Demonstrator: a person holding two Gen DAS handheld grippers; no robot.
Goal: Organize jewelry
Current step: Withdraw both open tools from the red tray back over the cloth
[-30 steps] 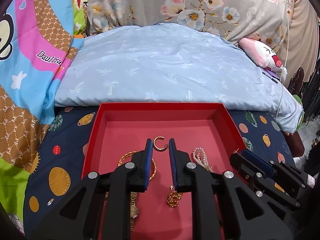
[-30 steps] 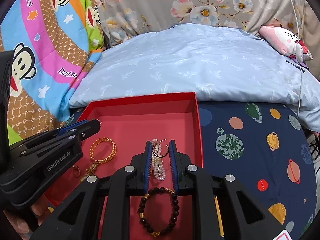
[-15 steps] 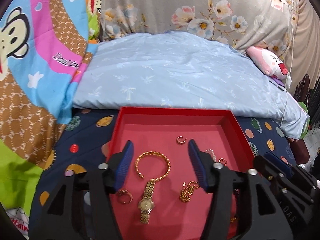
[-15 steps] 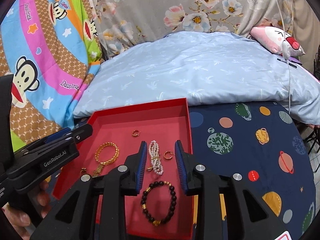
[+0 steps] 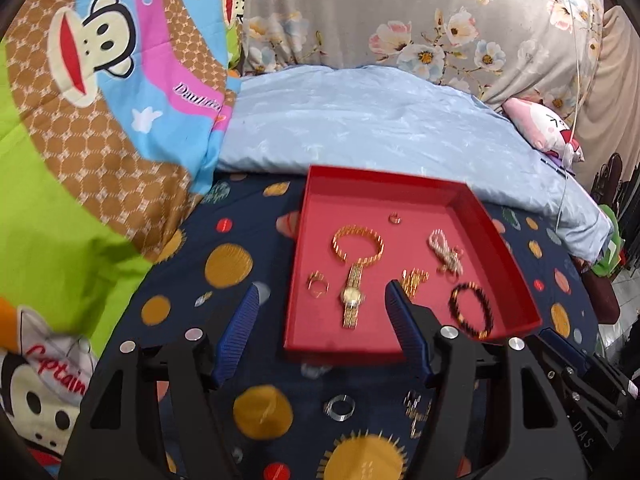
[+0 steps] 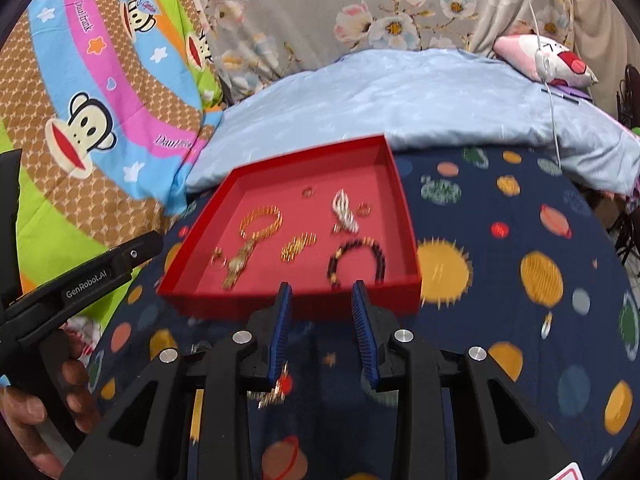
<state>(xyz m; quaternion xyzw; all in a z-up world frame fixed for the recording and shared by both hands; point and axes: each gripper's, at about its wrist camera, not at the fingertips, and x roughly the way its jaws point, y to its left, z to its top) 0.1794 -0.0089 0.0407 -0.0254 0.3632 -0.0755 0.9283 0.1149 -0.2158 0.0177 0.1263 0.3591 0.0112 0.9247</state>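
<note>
A red tray (image 5: 516,280) (image 6: 404,216) lies on the planet-print bedsheet. In it lie a gold bangle (image 5: 357,245) (image 6: 261,220), a gold watch (image 5: 352,296) (image 6: 238,264), a pearl bracelet (image 5: 445,251) (image 6: 344,214), a dark bead bracelet (image 5: 471,309) (image 6: 357,258), a gold chain (image 5: 414,278) (image 6: 298,246) and small gold rings (image 5: 318,284). On the sheet near me lie a silver ring (image 5: 339,407) and a gold chain piece (image 5: 416,410) (image 6: 274,392). My left gripper (image 5: 322,298) is open and empty, before the tray's near edge. My right gripper (image 6: 322,292) is open and empty, just short of the tray.
A light blue pillow (image 5: 380,128) lies behind the tray. A monkey-print blanket (image 5: 100,120) is heaped at the left. A pink plush toy (image 5: 540,128) and a white cable (image 6: 548,80) are at the right. The left gripper's body and hand show in the right view (image 6: 80,280).
Both grippers have opened and drawn back and up from over the tray to in front of it. The gold ring pieces they were at now lie in the tray.
</note>
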